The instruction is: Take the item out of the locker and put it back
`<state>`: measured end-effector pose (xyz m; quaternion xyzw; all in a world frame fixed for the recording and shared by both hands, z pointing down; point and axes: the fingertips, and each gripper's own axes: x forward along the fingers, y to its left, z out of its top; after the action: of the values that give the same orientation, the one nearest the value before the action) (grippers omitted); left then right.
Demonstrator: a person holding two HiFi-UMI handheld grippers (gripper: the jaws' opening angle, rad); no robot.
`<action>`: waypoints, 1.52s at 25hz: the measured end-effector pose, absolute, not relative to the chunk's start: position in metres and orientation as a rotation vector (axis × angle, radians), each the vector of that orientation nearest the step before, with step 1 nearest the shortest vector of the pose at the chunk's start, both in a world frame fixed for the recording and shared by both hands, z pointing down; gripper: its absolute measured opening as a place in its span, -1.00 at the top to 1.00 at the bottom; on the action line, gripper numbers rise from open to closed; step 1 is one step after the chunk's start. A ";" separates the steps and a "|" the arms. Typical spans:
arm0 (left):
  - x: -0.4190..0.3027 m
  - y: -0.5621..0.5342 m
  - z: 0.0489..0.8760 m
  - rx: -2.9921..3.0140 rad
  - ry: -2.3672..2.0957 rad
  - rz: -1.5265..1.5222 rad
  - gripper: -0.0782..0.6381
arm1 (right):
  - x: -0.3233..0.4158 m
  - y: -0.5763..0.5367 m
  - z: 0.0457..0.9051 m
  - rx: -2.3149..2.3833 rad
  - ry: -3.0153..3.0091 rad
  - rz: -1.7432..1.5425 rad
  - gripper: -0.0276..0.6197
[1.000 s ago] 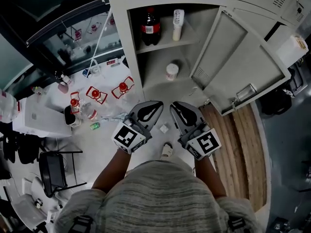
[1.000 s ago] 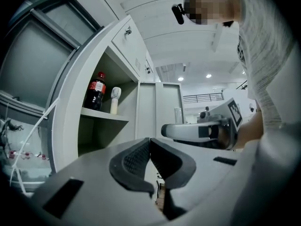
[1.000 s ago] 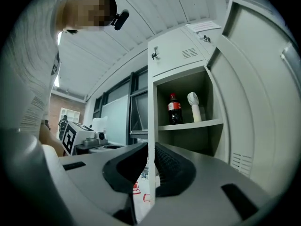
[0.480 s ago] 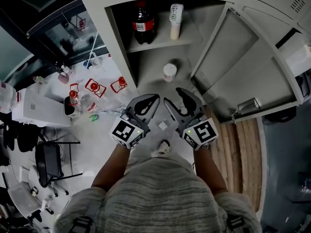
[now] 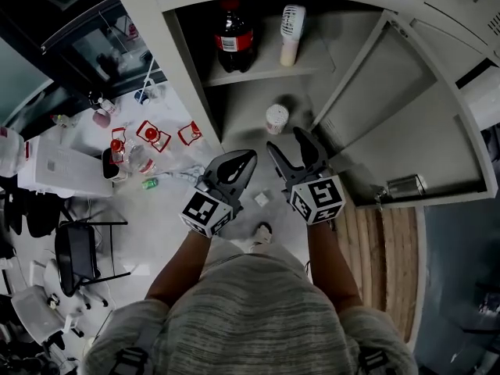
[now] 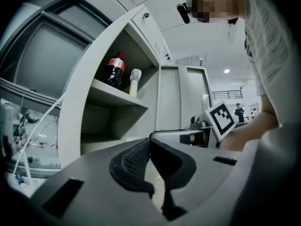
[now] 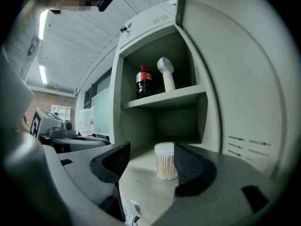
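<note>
Grey metal locker [image 5: 168, 69], one door [image 5: 406, 123] swung open to the right, two compartments showing.

Far left, outside the locker: three red-capped items [image 5: 152, 135] on a white surface, too small to tell what they are.

Left gripper [image 5: 248, 158] sits level in front of the locker's left post. Its jaws are closed together with nothing between them, as the left gripper view confirms [image 6: 148, 149].

Upper compartment, on the shelf [image 5: 258, 73]: one dark cola bottle [image 5: 233, 39] with a red label at left and one white handheld fan [image 5: 291, 30] just beside it at right. Both stand upright and apart.

Lower compartment: one clear tub of cotton swabs [image 5: 276, 119] with a white lid, upright on the locker floor near the front edge.

Right gripper [image 5: 287, 141] points level at that tub. Its jaws are spread wide and have just been opening. In the right gripper view the tub [image 7: 166, 161] stands ahead of the gripper [image 7: 150, 157], in line with the gap and closer to the right jaw. The pads are not touching it.

Counts: two grippers, one bottle, one fan, one swab tub.
</note>
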<state>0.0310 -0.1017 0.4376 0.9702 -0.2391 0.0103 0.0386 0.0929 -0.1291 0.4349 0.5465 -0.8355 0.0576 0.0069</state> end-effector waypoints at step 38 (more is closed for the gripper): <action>0.033 -0.122 0.459 2.896 -0.767 0.076 0.76 | 0.099 -0.210 0.506 1.766 -2.320 0.268 0.03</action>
<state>0.0332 -0.1222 0.4593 0.9639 -0.2552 0.0253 0.0723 0.0989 -0.2101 0.5065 0.5997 -0.7879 0.0909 0.1065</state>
